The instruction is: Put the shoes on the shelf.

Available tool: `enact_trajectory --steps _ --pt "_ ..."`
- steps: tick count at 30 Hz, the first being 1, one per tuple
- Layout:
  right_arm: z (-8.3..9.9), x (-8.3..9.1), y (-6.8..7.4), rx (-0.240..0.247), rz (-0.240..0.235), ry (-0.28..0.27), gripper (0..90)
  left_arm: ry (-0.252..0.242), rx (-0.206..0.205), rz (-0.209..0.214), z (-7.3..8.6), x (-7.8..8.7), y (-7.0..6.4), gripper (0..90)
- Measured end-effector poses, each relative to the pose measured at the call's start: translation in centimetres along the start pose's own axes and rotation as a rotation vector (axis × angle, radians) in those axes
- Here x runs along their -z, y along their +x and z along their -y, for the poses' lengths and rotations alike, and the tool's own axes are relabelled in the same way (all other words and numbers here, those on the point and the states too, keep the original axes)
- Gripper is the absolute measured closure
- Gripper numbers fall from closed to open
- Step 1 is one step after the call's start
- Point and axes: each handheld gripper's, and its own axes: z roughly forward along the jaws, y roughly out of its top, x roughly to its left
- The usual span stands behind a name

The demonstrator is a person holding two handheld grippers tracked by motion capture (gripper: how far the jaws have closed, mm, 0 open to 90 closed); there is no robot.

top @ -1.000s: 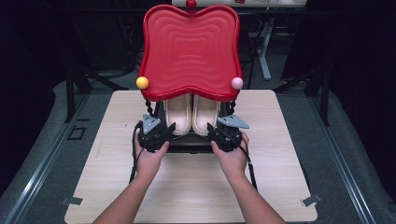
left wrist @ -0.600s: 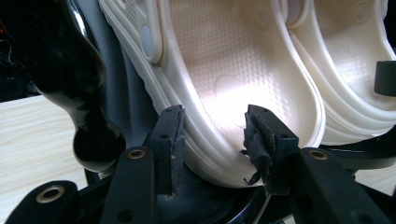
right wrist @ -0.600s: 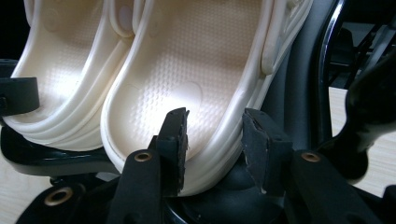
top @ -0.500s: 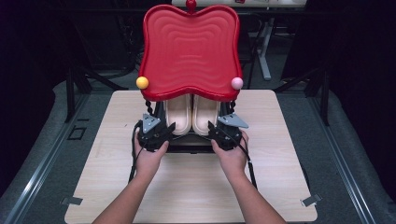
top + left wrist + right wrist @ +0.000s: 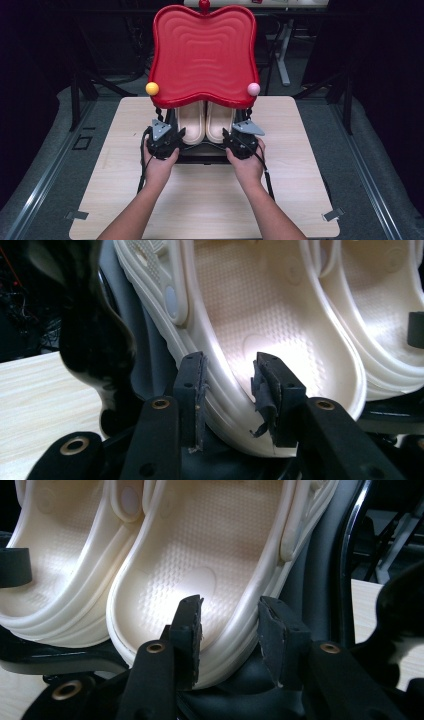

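Pale wooden worktop (image 5: pixel 210 200) carries a black stand under a red lid (image 5: pixel 202 52). Two cream clogs sit side by side in it. Left tongs (image 5: pixel 230 390) straddle the outer rim of the left clog (image 5: pixel 260 315), jaws closed onto it. Right tongs (image 5: pixel 227 635) likewise clamp the right clog (image 5: pixel 210 545) rim.

No text, label, brand or number can be read anywhere.

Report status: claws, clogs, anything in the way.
Left claw straddles left clog heel rim. Right claw straddles right clog rim. Clogs side by side on dark rack. Red lid overhangs them.
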Motion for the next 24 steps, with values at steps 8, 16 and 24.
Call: enact_trajectory --steps 8,16,24 --pt "0.23 0.09 -0.13 0.003 -0.005 -0.013 61.4 0.010 0.001 0.005 -0.20 -0.02 -0.01 65.9" --pt "0.20 0.23 -0.38 0.034 -0.007 -0.005 61.5 0.004 -0.037 0.019 -0.13 -0.08 0.01 65.6" --pt "0.34 0.40 -0.76 0.053 -0.029 -0.012 63.2 0.005 -0.044 0.025 -0.10 -0.03 0.06 65.5"
